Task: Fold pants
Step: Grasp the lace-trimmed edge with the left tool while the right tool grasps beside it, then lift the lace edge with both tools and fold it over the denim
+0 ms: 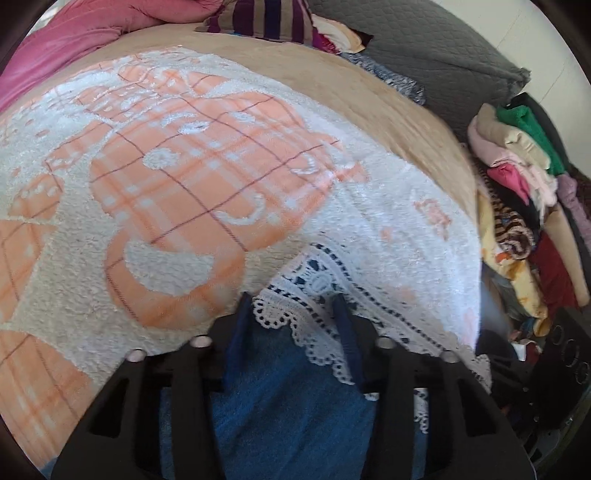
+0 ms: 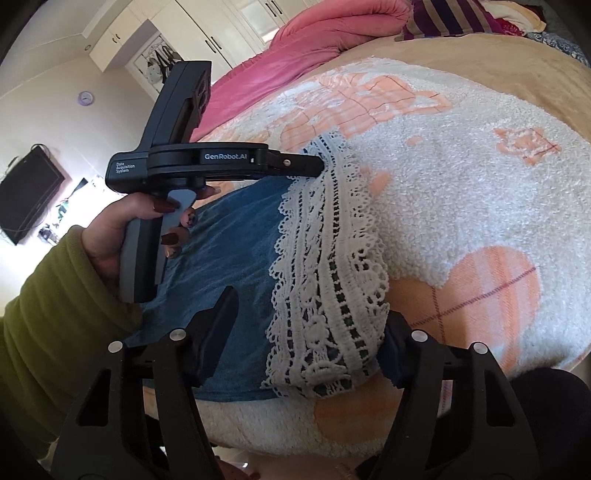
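Blue denim pants (image 2: pixel 236 243) with a white lace hem (image 2: pixel 325 280) lie on a white and orange fleece blanket (image 2: pixel 461 192). In the left wrist view the pants (image 1: pixel 280 398) and lace hem (image 1: pixel 317 317) lie between my left gripper's fingers. My left gripper (image 1: pixel 291 314) is open, its tips at the lace edge; it also shows from the side in the right wrist view (image 2: pixel 317 166). My right gripper (image 2: pixel 306 332) is open wide, with its jaws on either side of the near lace corner.
The blanket covers a bed with a tan sheet (image 1: pixel 388 103). A pink duvet (image 2: pixel 314 40) and striped pillow (image 1: pixel 269 18) lie at the far end. A grey pillow (image 1: pixel 436 48) and a pile of folded clothes (image 1: pixel 517 177) sit on the right. Wardrobes (image 2: pixel 207 33) stand behind.
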Available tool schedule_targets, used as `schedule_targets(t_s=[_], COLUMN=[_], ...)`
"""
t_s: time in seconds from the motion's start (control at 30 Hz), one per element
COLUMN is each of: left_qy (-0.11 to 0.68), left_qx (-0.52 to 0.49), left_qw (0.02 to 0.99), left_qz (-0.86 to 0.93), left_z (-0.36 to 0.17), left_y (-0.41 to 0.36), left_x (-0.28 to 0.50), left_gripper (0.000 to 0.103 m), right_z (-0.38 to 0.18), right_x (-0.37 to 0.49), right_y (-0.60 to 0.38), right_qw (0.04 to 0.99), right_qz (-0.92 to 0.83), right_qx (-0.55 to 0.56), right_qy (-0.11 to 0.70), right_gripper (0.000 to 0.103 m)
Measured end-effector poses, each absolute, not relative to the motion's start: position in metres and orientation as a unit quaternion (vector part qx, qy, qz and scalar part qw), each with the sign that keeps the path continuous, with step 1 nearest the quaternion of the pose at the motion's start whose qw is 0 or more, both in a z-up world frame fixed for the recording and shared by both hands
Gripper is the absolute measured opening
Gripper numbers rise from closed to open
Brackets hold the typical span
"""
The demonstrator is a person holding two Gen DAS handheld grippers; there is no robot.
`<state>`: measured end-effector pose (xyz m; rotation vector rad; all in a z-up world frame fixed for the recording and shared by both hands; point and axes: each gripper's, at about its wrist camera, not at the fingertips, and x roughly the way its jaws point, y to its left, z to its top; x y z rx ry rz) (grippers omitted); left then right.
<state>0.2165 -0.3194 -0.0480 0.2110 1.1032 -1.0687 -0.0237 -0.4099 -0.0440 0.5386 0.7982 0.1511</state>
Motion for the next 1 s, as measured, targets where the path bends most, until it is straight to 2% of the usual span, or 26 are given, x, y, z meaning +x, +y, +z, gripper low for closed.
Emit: schedule_targets(t_s=[0.07, 0.1, 0.13, 0.17, 0.23, 0.5, 0.8, 0.9, 0.97, 1.0], left_qy=[0.498, 0.498, 0.497, 0.495, 0.487, 0.448, 0.411, 0.429, 0.432, 0.436], left_qx=[0.094, 0.093, 0.09, 0.088, 0.086, 0.026, -0.036, -0.051, -0.076, -0.09], left_qw=[0.712, 0.713, 0.714, 0.716, 0.722, 0.736, 0.781, 0.803, 0.817, 0.819], left_qz=[-0.485, -0.485, -0.484, -0.484, -0.485, -0.507, -0.469, -0.41, -0.373, -0.361], left_z=[-0.049, -0.049, -0.048, -0.048, -0.045, -0.004, 0.03, 0.019, 0.01, 0.007], left_y=[-0.319, -0.318, -0.317, -0.316, -0.312, -0.273, -0.162, -0.121, -0.087, -0.074], left_x=[0.215, 0.215, 0.215, 0.214, 0.212, 0.205, 0.198, 0.195, 0.192, 0.192], left_gripper=[0.031, 0.029, 0.026, 0.023, 0.017, 0.014, 0.015, 0.021, 0.032, 0.034], right_z=[-0.045, -0.045, -0.045, -0.045, -0.044, -0.019, 0.019, 0.009, -0.006, -0.014], right_x=[-0.024, -0.023, -0.024, -0.023, -0.02, -0.028, -0.006, 0.008, 0.012, 0.012], right_y=[-0.412, -0.413, -0.414, -0.414, -0.41, -0.389, -0.303, -0.261, -0.233, -0.221], right_qw=[0.883, 0.883, 0.883, 0.882, 0.882, 0.904, 0.895, 0.888, 0.882, 0.879], right_qz=[0.074, 0.074, 0.079, 0.088, 0.105, 0.16, 0.257, 0.267, 0.261, 0.258], right_qx=[0.266, 0.268, 0.272, 0.276, 0.272, 0.24, 0.181, 0.133, 0.087, 0.067], right_qy=[0.381, 0.379, 0.375, 0.373, 0.37, 0.316, 0.316, 0.351, 0.382, 0.396], right_gripper=[0.055, 0.049, 0.035, 0.028, 0.025, 0.022, 0.022, 0.022, 0.023, 0.025])
